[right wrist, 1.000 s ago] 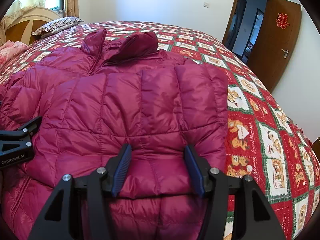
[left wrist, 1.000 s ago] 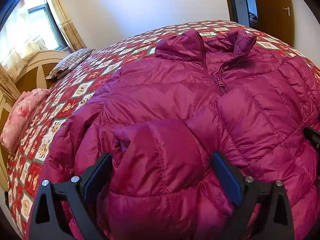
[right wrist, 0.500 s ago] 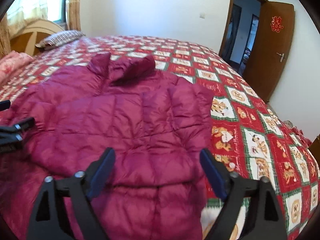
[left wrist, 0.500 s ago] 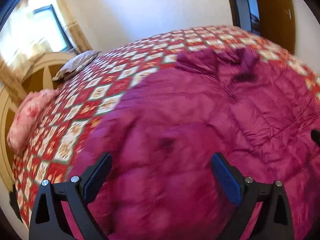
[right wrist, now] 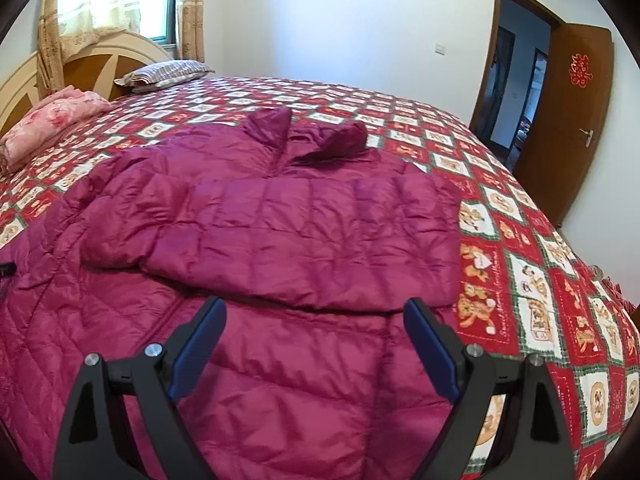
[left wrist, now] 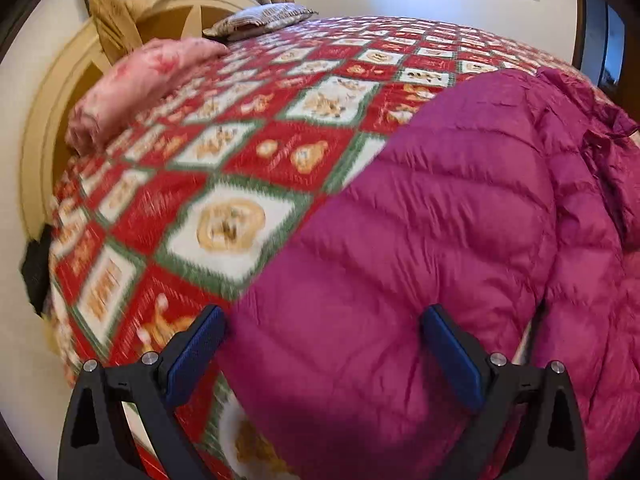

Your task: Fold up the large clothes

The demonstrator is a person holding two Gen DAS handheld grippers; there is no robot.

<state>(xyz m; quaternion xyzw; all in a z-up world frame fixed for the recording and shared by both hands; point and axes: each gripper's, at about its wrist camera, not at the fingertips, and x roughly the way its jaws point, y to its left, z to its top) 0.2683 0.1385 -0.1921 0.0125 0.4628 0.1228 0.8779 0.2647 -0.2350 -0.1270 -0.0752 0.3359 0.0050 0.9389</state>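
Left tongs (left wrist: 320,344): spread wide, over jacket edge, gripping nothing
Right tongs (right wrist: 316,332): just opened, empty
Jacket (right wrist: 280,220): sleeves folded in, on bed (right wrist: 520,280)

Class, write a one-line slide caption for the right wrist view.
Open right gripper above a magenta quilted puffer jacket, sleeve folded across its front, on a red patchwork bedspread.

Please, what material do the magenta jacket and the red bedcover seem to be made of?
The magenta jacket looks like thin synthetic shell fabric, probably nylon or polyester, over soft padding: it has a slight sheen, fine wrinkles and stitched puffy panels. The filling cannot be seen. The red bedcover looks like matte woven or printed cloth, perhaps cotton: no shine, flat squares with bear pictures.
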